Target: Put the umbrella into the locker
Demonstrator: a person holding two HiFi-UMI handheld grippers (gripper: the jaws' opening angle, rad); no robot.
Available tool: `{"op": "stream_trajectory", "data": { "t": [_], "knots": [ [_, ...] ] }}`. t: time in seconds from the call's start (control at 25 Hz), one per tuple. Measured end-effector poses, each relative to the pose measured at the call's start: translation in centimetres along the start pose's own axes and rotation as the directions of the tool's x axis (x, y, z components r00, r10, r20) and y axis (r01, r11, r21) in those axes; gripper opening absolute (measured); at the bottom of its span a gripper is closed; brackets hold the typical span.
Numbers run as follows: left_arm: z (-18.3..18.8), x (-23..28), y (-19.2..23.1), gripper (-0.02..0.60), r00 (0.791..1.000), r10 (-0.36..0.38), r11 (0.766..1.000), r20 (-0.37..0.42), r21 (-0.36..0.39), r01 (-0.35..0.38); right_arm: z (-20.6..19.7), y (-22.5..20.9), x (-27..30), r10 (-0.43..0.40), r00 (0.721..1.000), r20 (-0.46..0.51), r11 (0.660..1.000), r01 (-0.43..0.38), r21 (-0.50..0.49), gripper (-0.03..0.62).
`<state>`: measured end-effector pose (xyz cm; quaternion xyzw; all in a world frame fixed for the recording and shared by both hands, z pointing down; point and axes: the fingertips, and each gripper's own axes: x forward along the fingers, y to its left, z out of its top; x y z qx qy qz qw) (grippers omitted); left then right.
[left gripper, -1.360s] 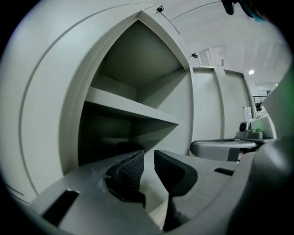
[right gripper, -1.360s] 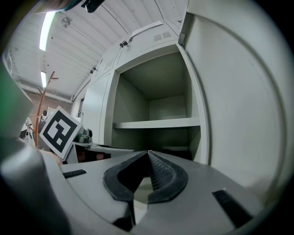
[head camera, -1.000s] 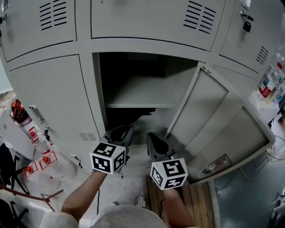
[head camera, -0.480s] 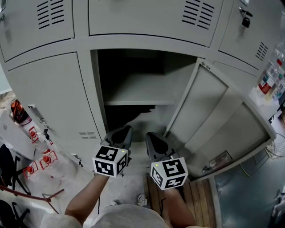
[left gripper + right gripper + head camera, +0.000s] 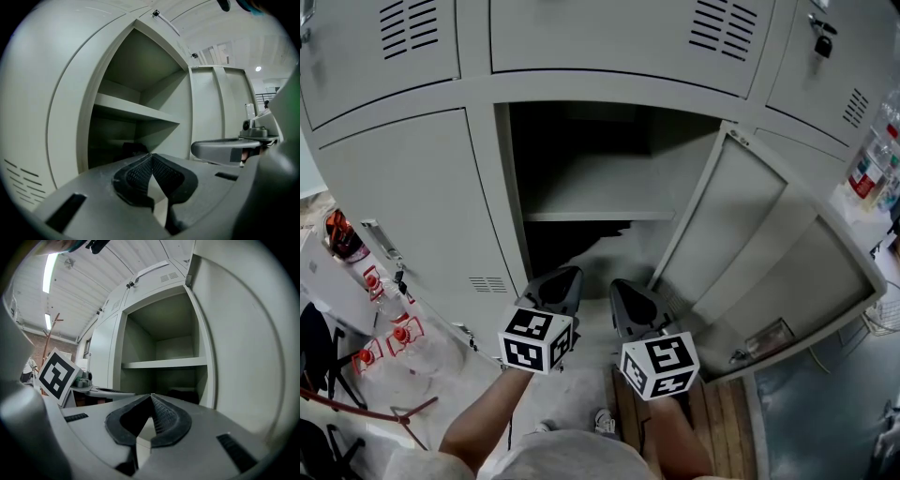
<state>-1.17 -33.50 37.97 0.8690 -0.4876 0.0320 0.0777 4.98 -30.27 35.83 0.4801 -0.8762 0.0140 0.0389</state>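
Left gripper fingers have just pinched fully together on nothing, matching the right gripper, also closed and empty, both just outside the open locker. The dark bundle under the shelf, likely the umbrella, lies in the lower compartment. The drop-off looks done, with only the door still open.

The bank of grey steel lockers has louvred vents, and a padlock hangs on an upper right door. The concrete floor is pale, with wooden slats laid on it. A lit tube lamp is mounted on the white panelled ceiling. A brick wall stands at far left.
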Motion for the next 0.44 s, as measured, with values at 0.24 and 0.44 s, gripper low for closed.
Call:
{"op": "stream_trajectory", "data": {
  "t": [0.24,0.44],
  "knots": [
    [-0.28,0.52,0.12,0.007,1.000,-0.005,1.000,-0.006,-0.008,0.005,0.02,-0.28,0.02,-0.003,1.000,0.006,1.000,0.003,-0.002,0.003],
    [-0.43,0.86,-0.01,0.006,1.000,-0.008,1.000,-0.011,-0.007,0.008,-0.17,-0.76,0.00,-0.010,1.000,0.005,1.000,0.010,0.002,0.003]
  ]
}}
